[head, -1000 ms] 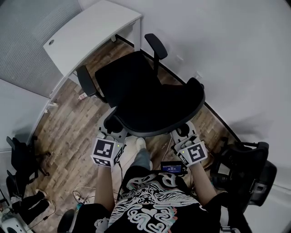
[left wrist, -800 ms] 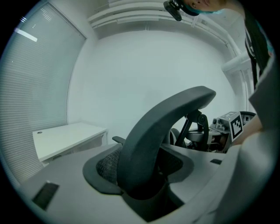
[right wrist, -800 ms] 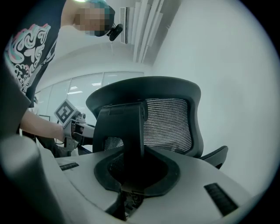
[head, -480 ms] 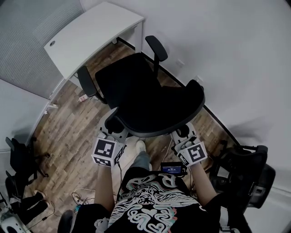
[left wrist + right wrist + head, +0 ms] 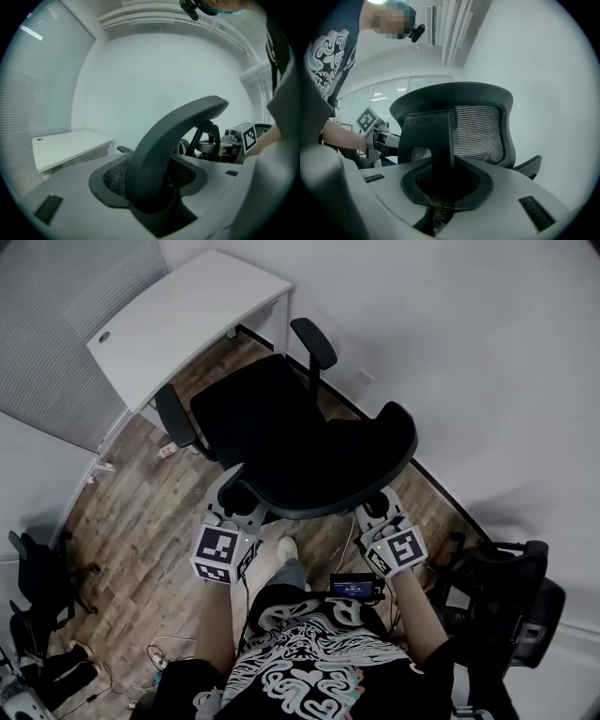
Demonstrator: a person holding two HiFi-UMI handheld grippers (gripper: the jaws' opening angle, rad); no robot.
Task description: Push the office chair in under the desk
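The black office chair (image 5: 272, 418) stands on the wood floor with its seat facing the white desk (image 5: 187, 310) at the upper left. Its backrest (image 5: 328, 474) is nearest me. My left gripper (image 5: 234, 501) is shut on the backrest's left rim (image 5: 178, 126); that curved rim runs down between the jaws of the left gripper (image 5: 154, 197). My right gripper (image 5: 377, 510) is shut on the right side. In the right gripper view the backrest's dark spine (image 5: 436, 140) sits between the jaws of the right gripper (image 5: 440, 197), below the mesh (image 5: 478, 129). The desk (image 5: 65, 147) shows beyond.
A white wall runs close along the chair's right side. A second black chair (image 5: 506, 596) stands at the lower right and another dark chair (image 5: 37, 582) at the lower left. Cables (image 5: 164, 652) lie on the floor near my feet. A grey partition (image 5: 66, 324) backs the desk.
The chair has edged a little toward the desk, with both grippers staying on the backrest. The jaws look the same.
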